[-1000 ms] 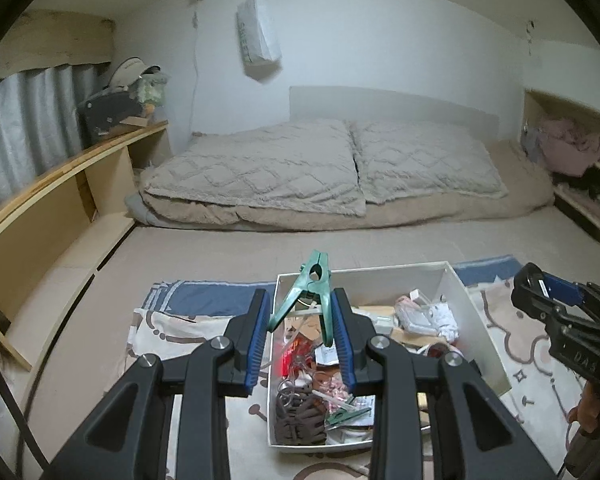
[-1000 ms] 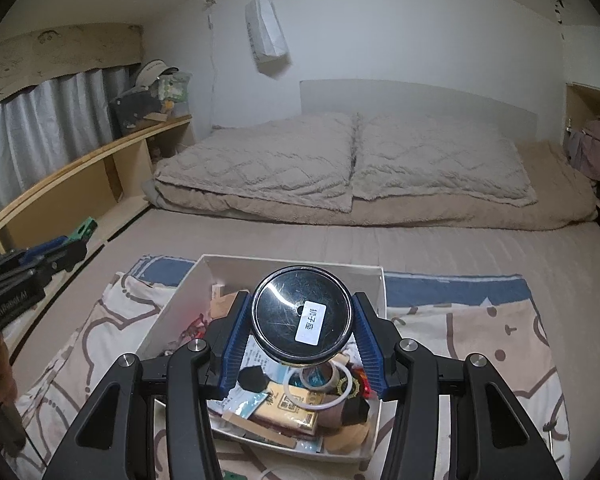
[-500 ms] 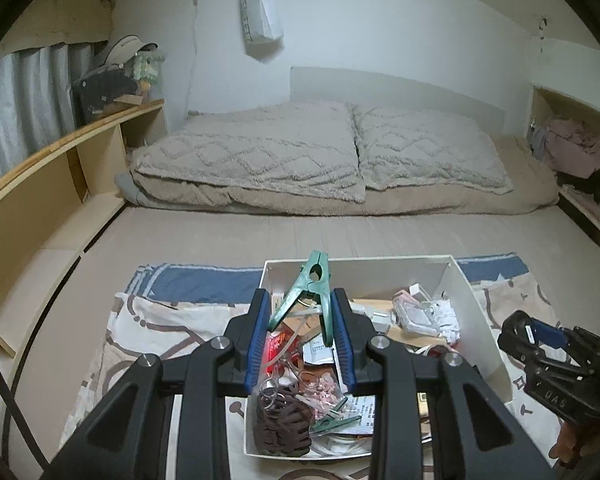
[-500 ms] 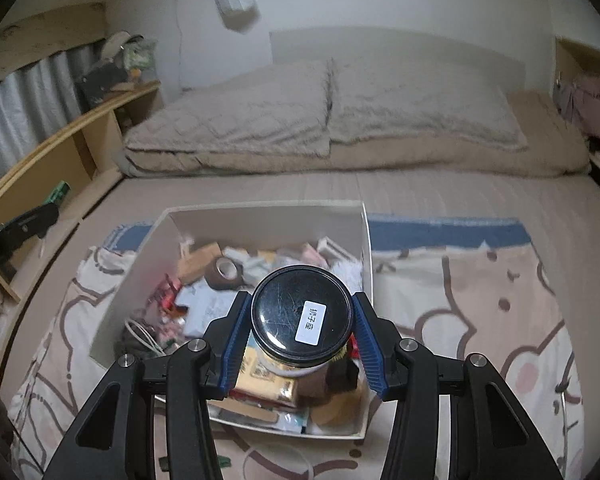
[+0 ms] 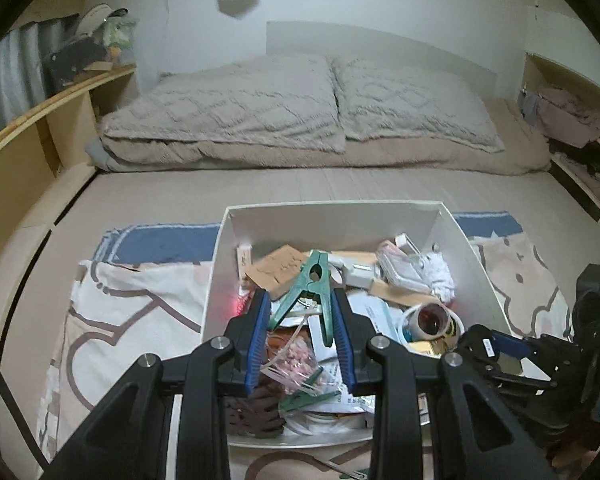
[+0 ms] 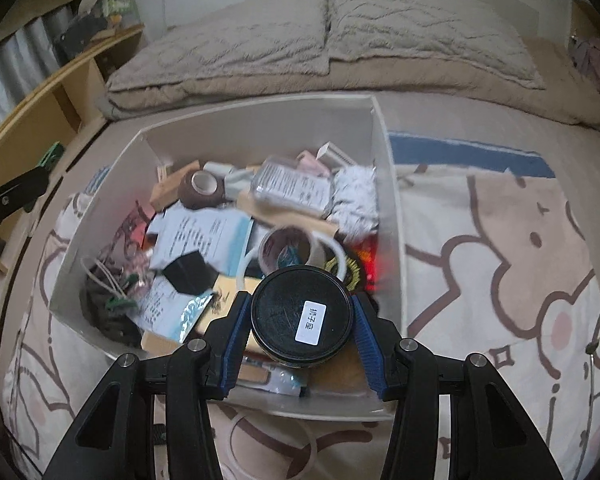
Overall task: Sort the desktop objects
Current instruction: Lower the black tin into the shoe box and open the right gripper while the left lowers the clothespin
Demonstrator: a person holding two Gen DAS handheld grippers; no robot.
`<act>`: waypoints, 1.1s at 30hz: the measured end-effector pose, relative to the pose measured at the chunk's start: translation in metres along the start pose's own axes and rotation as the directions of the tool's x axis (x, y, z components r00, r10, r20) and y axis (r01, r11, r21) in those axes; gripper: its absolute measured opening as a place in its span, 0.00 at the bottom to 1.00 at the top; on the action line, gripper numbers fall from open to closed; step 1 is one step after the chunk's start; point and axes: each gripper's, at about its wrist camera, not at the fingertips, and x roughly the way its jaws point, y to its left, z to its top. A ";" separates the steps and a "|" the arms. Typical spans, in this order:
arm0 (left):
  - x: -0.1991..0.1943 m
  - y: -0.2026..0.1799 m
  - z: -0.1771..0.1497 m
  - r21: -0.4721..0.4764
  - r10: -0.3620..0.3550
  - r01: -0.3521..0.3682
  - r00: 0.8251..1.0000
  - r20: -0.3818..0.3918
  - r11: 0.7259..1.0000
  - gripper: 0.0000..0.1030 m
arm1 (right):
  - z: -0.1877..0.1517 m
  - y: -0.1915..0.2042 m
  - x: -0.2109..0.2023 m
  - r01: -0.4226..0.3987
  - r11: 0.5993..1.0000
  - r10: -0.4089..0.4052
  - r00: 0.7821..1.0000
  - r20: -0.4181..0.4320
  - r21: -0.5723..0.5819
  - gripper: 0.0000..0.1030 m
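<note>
The left gripper [image 5: 300,330] pinches a green clothespin [image 5: 310,294] by its legs; the right gripper [image 6: 300,320] clamps a black round tin [image 6: 300,316] by its sides. Both hang over the cluttered white box [image 5: 476,256]. The smooth tin could slip and topple the tape roll [image 6: 288,250] below; the clothespin may twist out.

White wall [image 5: 380,0], beige bed [image 5: 300,108], wooden shelf [image 5: 40,120] along left.

bed [image 5: 180,200] | two quilted pillows [image 5: 332,104] at head | patterned blanket [image 6: 500,240] | wooden shelf [image 5: 60,92] left
</note>
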 end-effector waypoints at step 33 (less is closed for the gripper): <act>0.056 0.003 -0.035 0.019 -0.049 0.055 0.970 -0.237 0.998 0.30 | -0.006 0.010 0.011 0.058 0.998 -0.061 0.994 -0.091 -0.040 0.49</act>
